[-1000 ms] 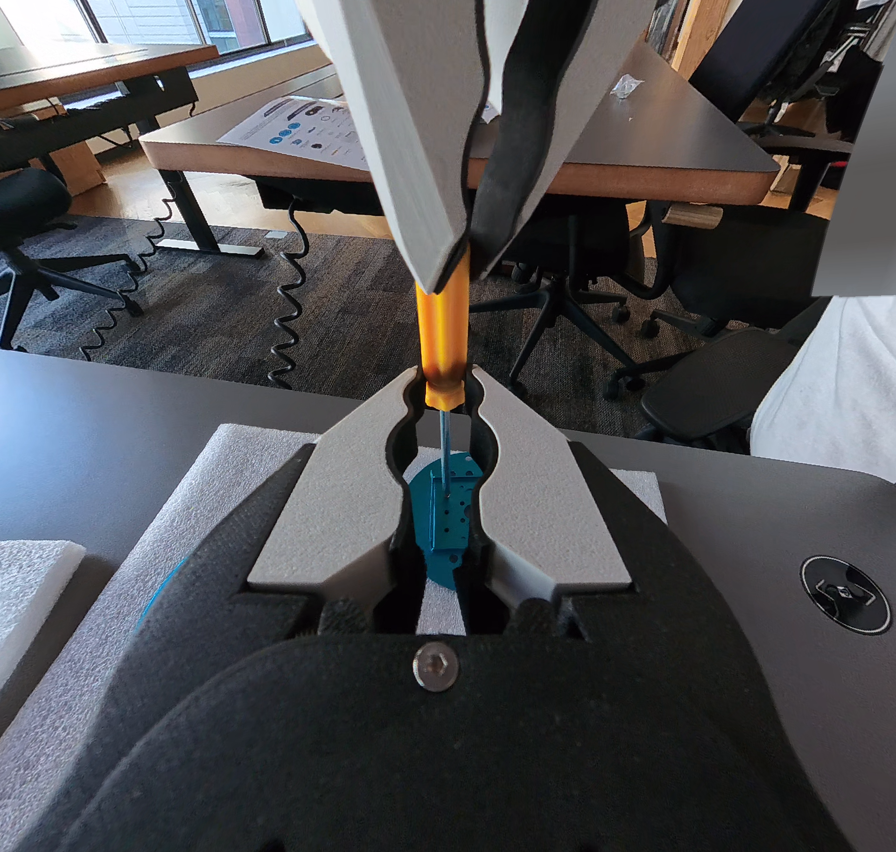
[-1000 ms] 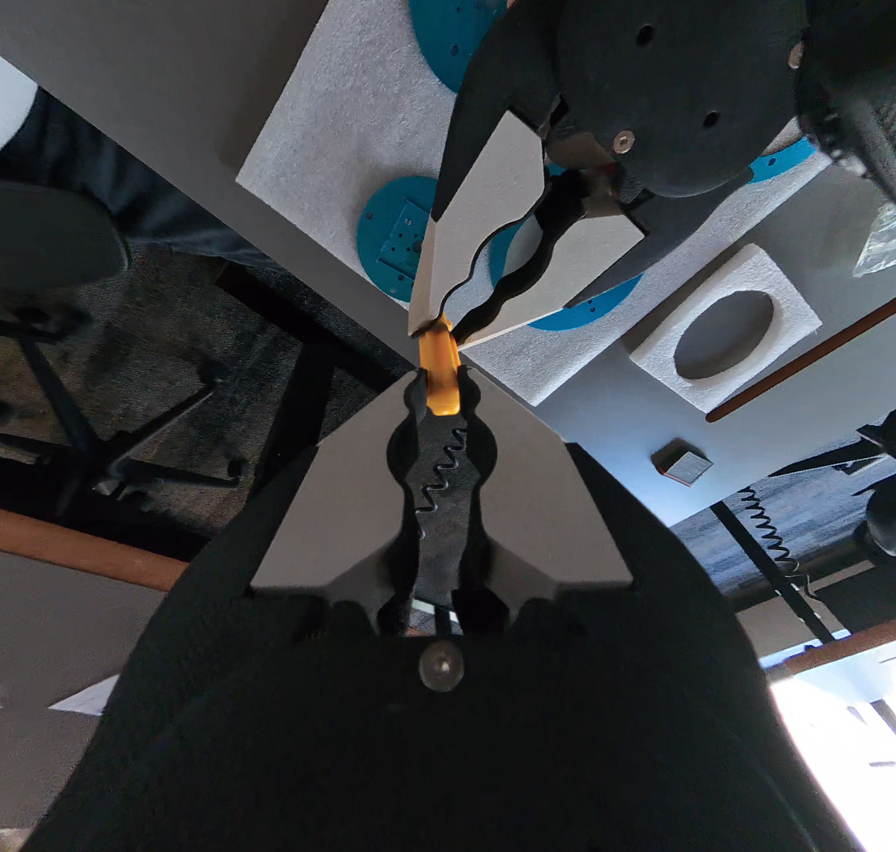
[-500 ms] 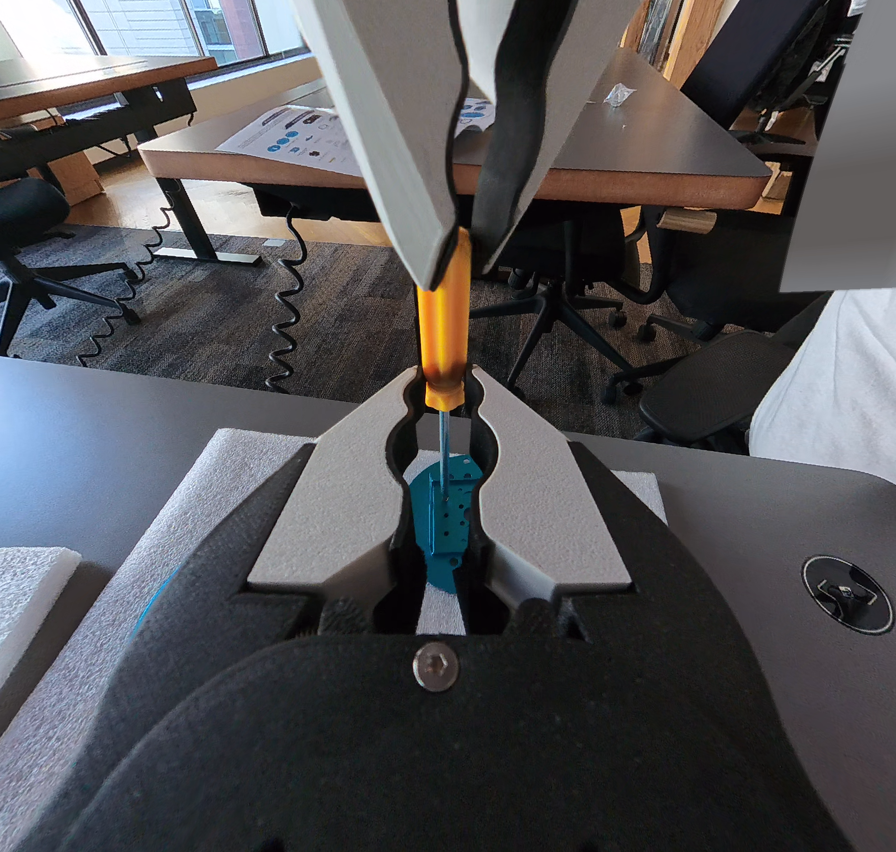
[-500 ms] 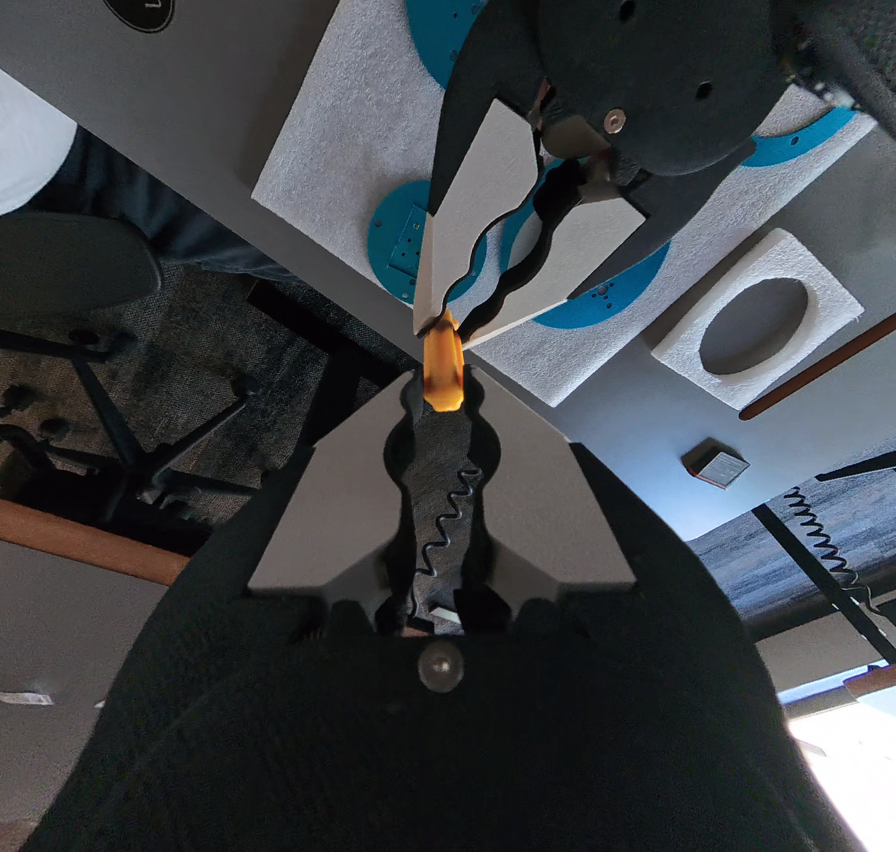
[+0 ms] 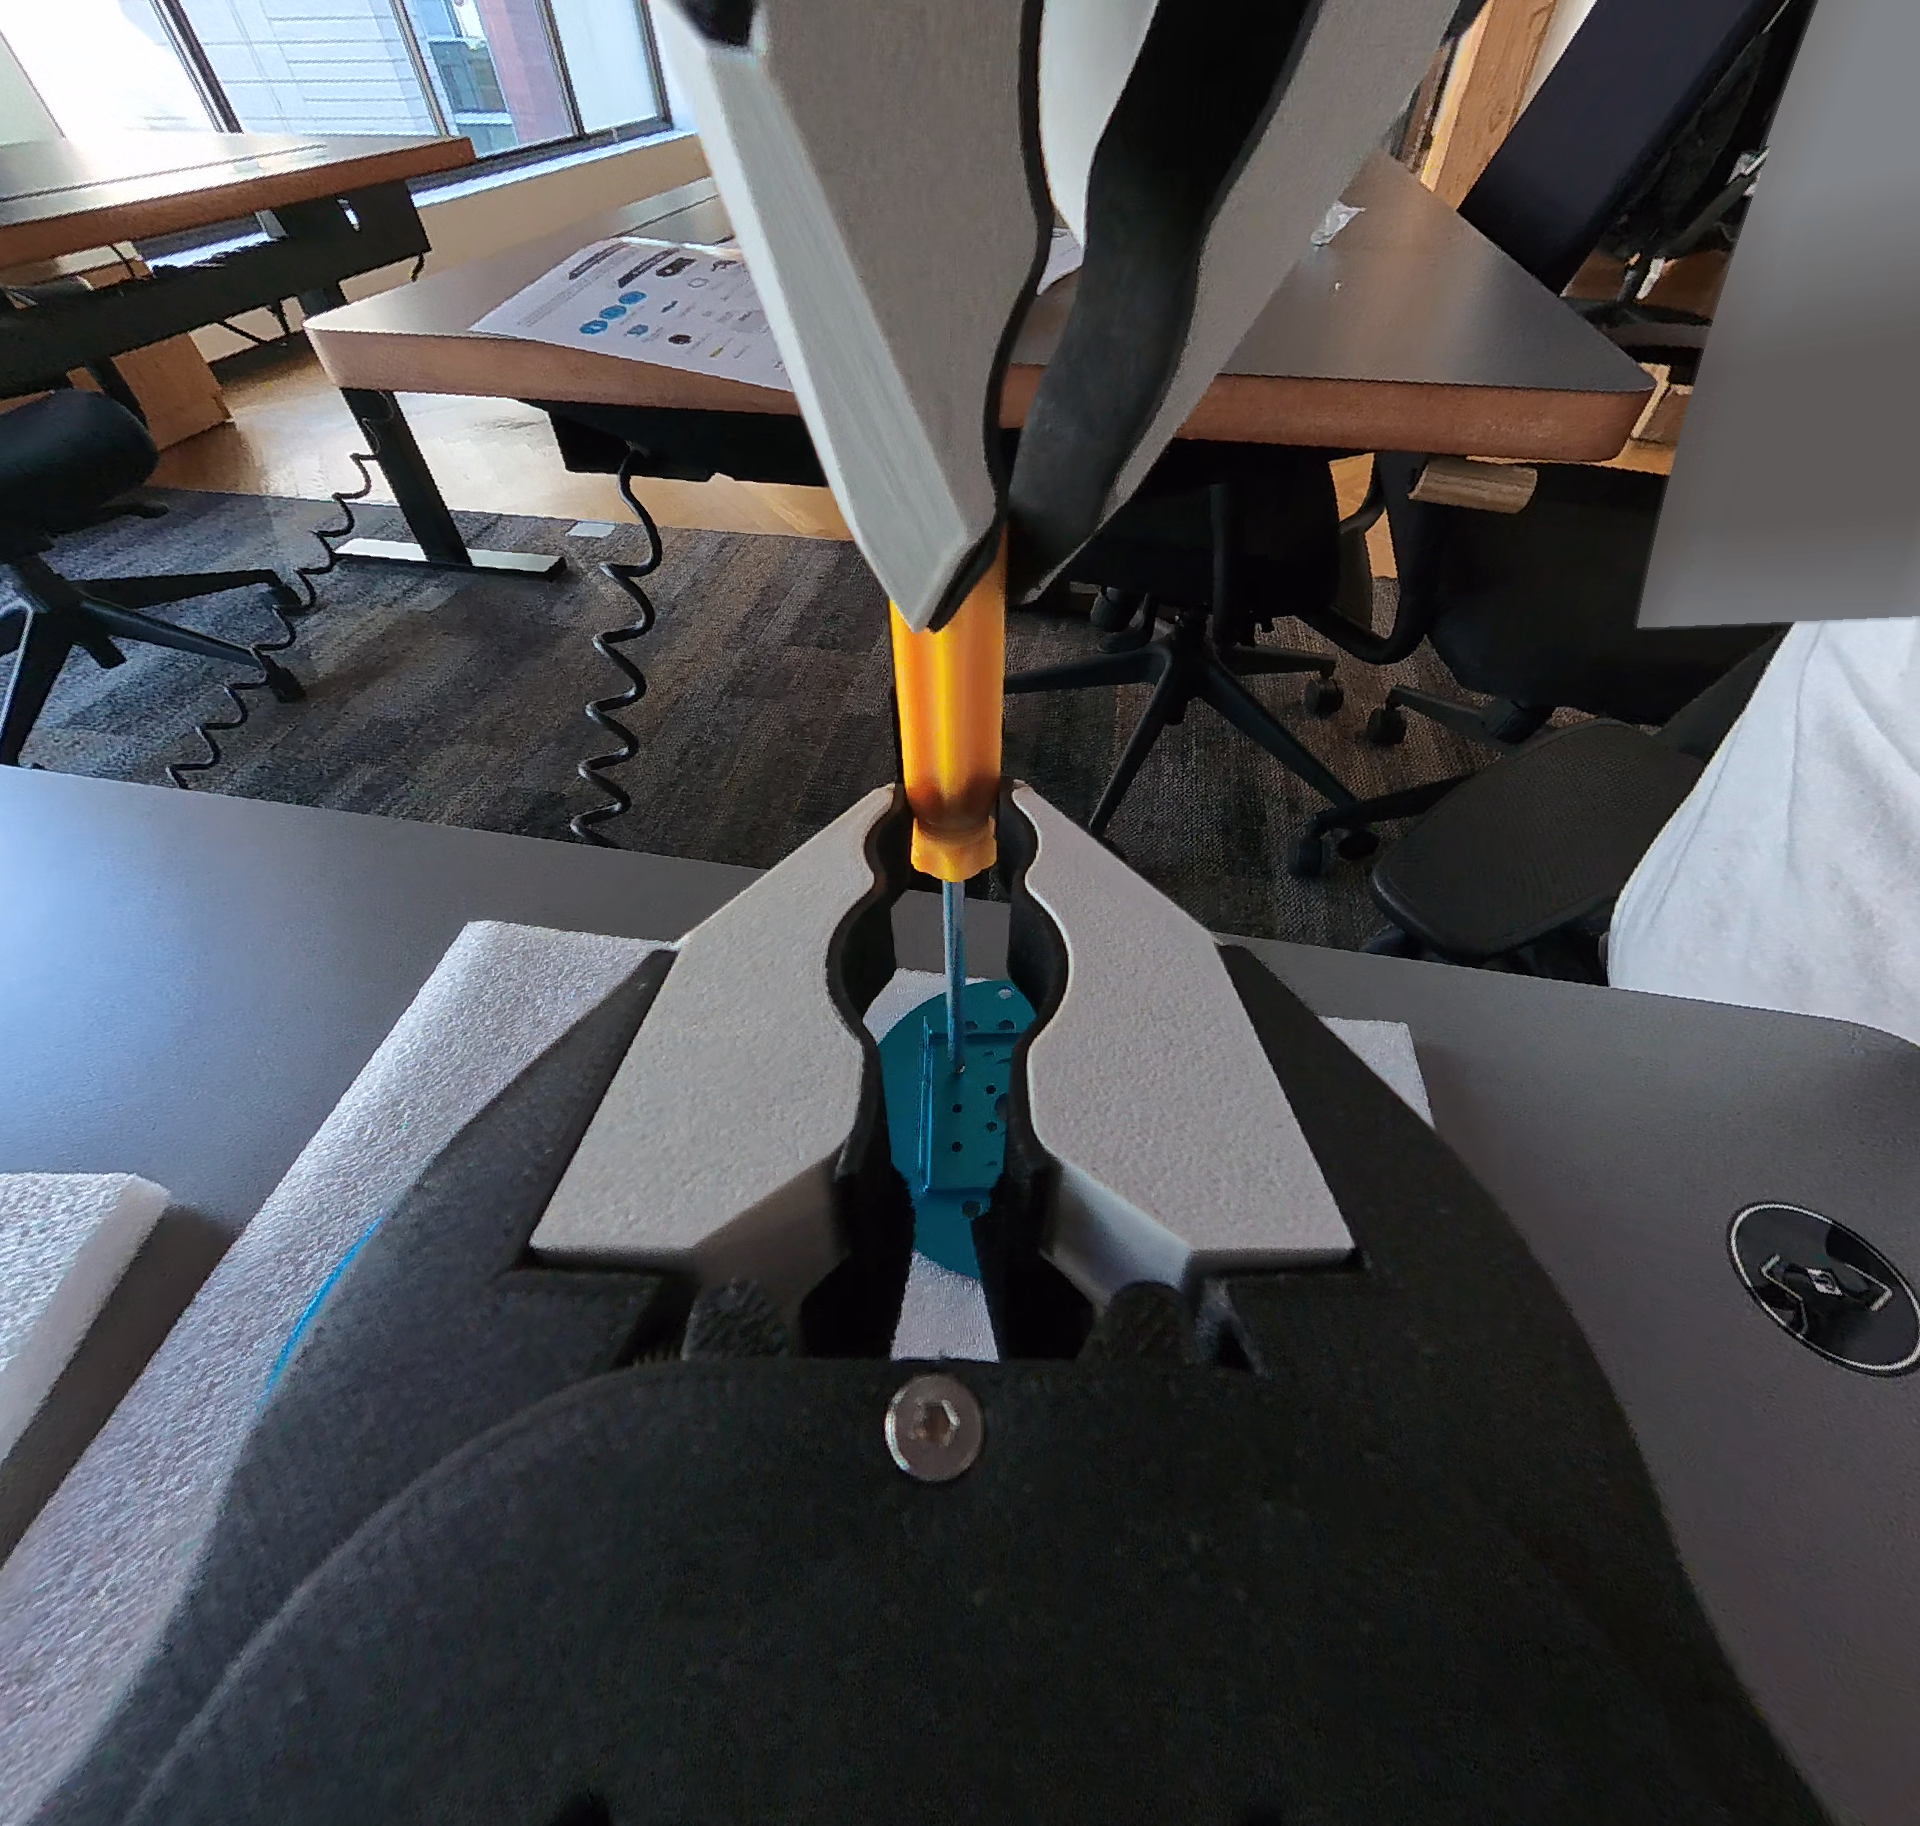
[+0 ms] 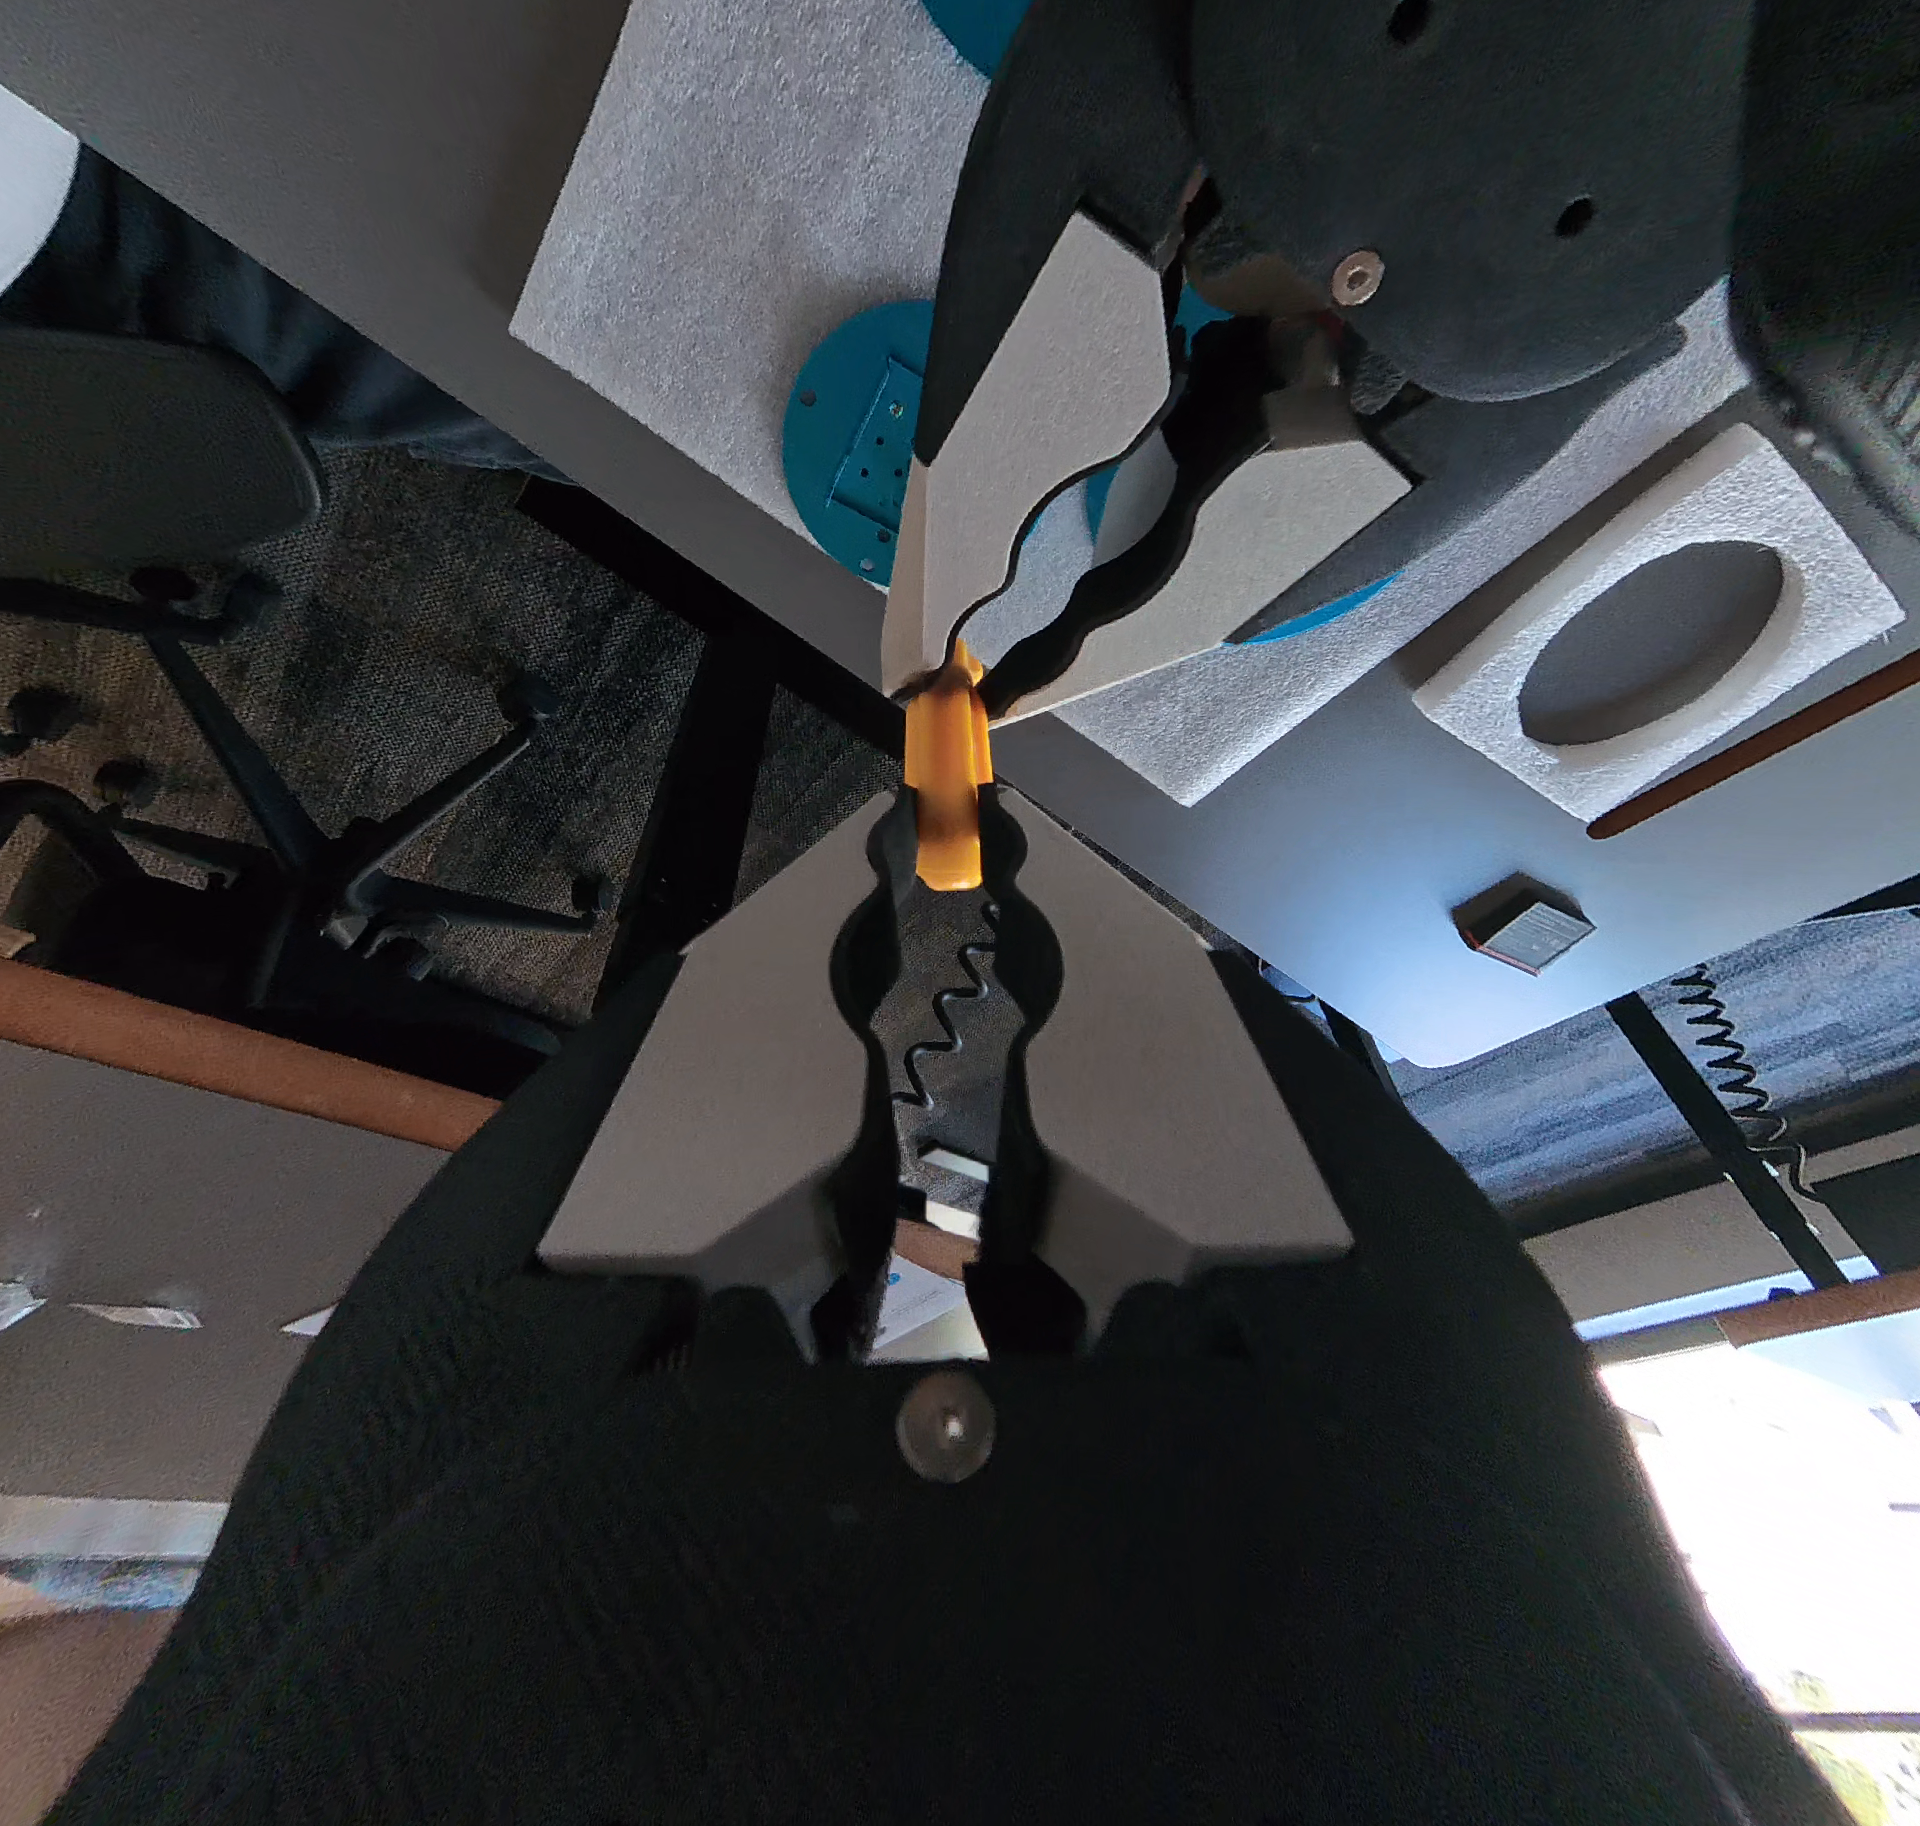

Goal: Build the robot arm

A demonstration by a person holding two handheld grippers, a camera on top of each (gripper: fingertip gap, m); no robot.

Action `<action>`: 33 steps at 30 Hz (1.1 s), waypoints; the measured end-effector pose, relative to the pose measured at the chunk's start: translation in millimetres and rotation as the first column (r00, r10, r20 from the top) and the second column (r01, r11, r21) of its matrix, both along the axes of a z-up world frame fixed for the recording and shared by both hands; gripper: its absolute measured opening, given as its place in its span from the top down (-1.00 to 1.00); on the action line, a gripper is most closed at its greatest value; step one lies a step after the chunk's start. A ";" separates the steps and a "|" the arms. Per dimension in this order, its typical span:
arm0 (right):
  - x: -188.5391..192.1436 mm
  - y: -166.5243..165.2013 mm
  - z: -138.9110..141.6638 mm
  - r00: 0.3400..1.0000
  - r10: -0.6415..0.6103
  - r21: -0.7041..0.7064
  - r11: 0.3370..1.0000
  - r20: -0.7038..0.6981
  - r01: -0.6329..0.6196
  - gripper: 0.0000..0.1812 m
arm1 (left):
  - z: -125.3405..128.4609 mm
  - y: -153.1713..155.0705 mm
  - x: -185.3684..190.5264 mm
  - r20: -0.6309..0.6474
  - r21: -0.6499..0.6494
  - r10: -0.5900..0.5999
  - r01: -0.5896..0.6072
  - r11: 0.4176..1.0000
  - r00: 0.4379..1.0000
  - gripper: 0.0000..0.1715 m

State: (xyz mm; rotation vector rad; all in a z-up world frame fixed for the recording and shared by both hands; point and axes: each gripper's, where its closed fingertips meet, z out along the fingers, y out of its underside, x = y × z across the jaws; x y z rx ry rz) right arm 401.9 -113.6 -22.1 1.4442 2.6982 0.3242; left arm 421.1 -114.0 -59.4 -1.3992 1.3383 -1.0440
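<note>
While the left gripper (image 5: 951,831) pinches the lower end of an orange-handled screwdriver (image 5: 948,706), jaws nearly closed around it, the right gripper (image 6: 940,820) clamps the handle's top from above. The thin shaft stands upright (tip on a perforated blue bracket (image 5: 961,1111)) over a blue disc (image 6: 847,436) on white foam (image 5: 343,1142) on the bench (image 5: 229,893).

We see the bench (image 5: 312,903) bare to the far left and right of the white foam pad (image 5: 447,1038). Above the pad's teal disc (image 5: 935,1101), the upright orange screwdriver (image 5: 948,727) and both hand-held grippers block the middle. On the near left, a second foam block (image 5: 62,1257) narrows the passage.
</note>
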 end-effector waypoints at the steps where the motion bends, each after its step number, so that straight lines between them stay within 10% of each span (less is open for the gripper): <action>1: -0.3 0.7 -0.1 1.000 -0.001 0.005 1.000 0.004 0.001 0.88 | -0.1 0.5 -0.2 -0.002 0.002 0.003 -0.003 1.000 1.000 0.84; 19: 1.8 0.6 -0.6 0.854 -0.519 -0.046 0.853 0.014 0.520 0.88 | -1.4 -1.2 0.8 -0.004 0.018 -0.012 0.012 1.000 1.000 0.85; 25: 3.9 -3.7 4.1 0.982 -0.178 -0.096 0.981 -0.067 0.171 0.78 | -1.8 -3.4 2.8 -0.016 0.048 -0.019 0.019 0.999 1.000 0.85; 33: 9.6 -4.1 1.0 0.989 0.075 -0.052 0.995 -0.131 -0.083 0.73 | -1.8 -3.3 1.9 -0.013 0.050 -0.020 0.021 0.999 1.000 0.85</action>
